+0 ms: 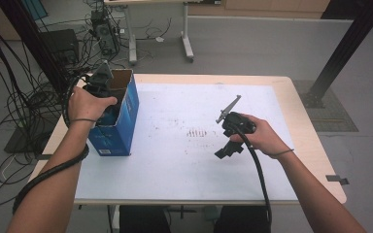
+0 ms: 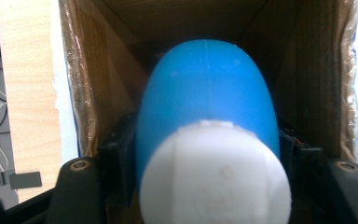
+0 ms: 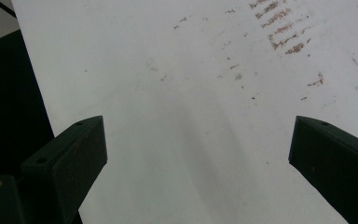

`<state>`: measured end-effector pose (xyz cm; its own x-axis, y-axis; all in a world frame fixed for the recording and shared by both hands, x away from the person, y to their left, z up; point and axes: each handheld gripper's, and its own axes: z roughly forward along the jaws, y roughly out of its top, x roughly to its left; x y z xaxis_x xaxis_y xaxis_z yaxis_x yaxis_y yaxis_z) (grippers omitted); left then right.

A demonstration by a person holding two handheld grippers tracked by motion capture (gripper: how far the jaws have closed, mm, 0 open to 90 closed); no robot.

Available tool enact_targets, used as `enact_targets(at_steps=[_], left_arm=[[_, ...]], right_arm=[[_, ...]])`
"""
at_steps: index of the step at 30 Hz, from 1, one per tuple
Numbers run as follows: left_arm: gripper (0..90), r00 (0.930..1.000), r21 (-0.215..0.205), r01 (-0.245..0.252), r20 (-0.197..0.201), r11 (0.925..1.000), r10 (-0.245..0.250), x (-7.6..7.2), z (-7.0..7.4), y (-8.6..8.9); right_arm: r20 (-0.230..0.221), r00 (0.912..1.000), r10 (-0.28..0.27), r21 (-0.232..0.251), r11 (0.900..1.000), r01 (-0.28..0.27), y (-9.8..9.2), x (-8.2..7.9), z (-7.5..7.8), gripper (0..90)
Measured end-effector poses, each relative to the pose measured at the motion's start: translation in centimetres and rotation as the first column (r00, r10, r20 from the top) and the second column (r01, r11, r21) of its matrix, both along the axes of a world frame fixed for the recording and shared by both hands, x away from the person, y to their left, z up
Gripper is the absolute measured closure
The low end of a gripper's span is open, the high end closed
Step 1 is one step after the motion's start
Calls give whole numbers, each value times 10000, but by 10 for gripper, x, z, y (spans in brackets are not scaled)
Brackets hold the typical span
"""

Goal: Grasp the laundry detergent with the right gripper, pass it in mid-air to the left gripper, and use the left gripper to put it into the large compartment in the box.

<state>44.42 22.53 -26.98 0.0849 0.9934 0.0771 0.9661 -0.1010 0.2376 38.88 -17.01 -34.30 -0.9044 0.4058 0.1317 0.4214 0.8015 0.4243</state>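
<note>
Inside open blue cardboard box point(image 1: 119, 114) at counter's point(image 1: 291, 97) left edge: smooth blue plastic bottle with white cap point(image 2: 207, 135), between left gripper point(image 1: 98, 82) fingers, pads flanking body, light contact. Likely light, rigid, slippery; grip mid-body. Right gripper point(image 3: 198, 154) fingers wide, empty, over white counter mat

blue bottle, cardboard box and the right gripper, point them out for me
blue bottle point(image 2: 207, 93), left gripper view, on its blue body
cardboard box point(image 1: 126, 114), high view, on its blue outer side
right gripper point(image 3: 198, 158), right gripper view, midway between its open jaws
</note>
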Motion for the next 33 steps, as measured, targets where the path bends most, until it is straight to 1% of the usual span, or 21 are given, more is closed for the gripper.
enact_targets(at_steps=[4,6,8,12,14,19,28,32,33], left_arm=[[337,10000,-122,-30,34,9999,31,-1,2,1],[336,10000,-125,-14,-8,9999,14,-1,3,1],[336,10000,-114,-21,35,9999,22,-2,5,0],[328,10000,-167,-11,81,9999,13,-3,13,0],[329,9999,-108,0,115,9999,1,-3,17,-1],[321,9998,-194,146,118,9997,-143,-4,26,-3],[310,9992,-78,327,231,9994,-325,-7,41,-6],[300,9987,-215,380,359,9990,-372,-9,51,-5],[297,9986,-266,426,330,9987,-417,-10,54,-4]], right_arm=[[4,10000,7,-11,10000,-7,1,0,0,38],[4,10000,30,7,10000,-30,1,0,0,38],[2,10000,37,1,10000,-37,1,0,-1,38],[-11,10000,38,2,10000,-38,2,0,-1,38],[-3,10000,27,8,10000,-27,2,1,-1,38],[-3,10000,48,35,10000,-48,3,1,-1,38],[-22,10000,57,46,10000,-57,2,2,-1,37],[-27,10000,48,20,10000,-48,2,2,-1,37],[-8,10000,64,34,10000,-64,2,2,-1,37]])
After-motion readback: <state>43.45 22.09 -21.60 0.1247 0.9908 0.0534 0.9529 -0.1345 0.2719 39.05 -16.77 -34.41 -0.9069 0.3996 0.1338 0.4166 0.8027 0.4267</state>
